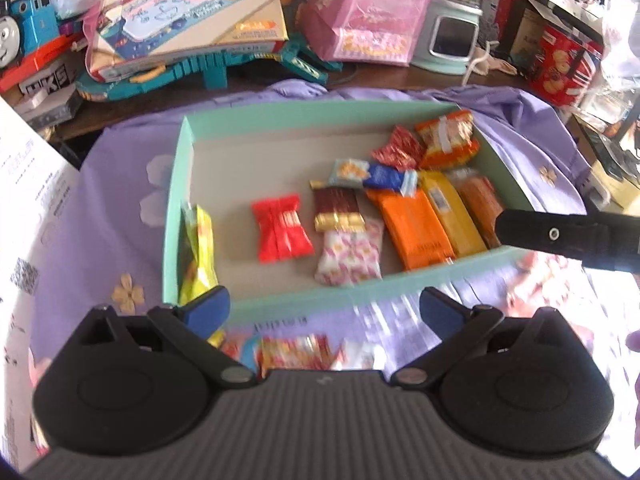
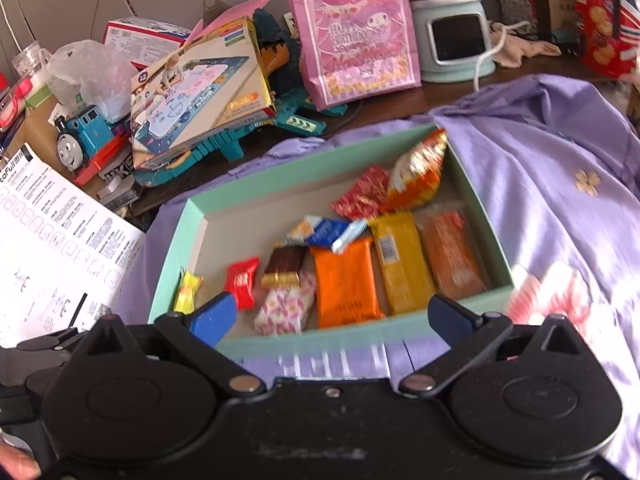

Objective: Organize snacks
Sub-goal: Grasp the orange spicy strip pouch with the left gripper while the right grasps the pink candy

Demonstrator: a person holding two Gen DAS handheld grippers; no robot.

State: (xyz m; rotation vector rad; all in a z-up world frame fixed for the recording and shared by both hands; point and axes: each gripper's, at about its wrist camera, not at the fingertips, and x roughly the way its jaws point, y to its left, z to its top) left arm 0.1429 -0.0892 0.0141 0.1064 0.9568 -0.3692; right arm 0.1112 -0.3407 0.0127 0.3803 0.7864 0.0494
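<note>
A shallow mint-green box (image 1: 178,184) (image 2: 176,248) lies on a purple cloth and holds several snack packets: a red one (image 1: 282,226) (image 2: 242,282), a pink-patterned one (image 1: 350,256) (image 2: 286,310), an orange bar (image 1: 412,226) (image 2: 344,284), a yellow bar (image 1: 450,212) (image 2: 400,260) and a yellow packet (image 1: 198,248) (image 2: 186,290) against the left wall. My left gripper (image 1: 324,310) is open and empty just before the box's near wall. My right gripper (image 2: 332,318) is open and empty over the near wall; one of its fingers (image 1: 560,236) shows in the left wrist view. Blurred loose snacks (image 1: 292,350) lie under my left gripper.
Behind the box stand a toy box (image 1: 188,20) (image 2: 200,92), a blue toy train (image 1: 24,28) (image 2: 80,136), a pink gift bag (image 1: 368,8) (image 2: 356,36), a mint appliance (image 1: 452,36) (image 2: 456,36) and a red biscuit tin (image 1: 560,64). A white printed sheet (image 2: 52,240) lies left. A pink-striped packet (image 2: 548,292) lies right of the box.
</note>
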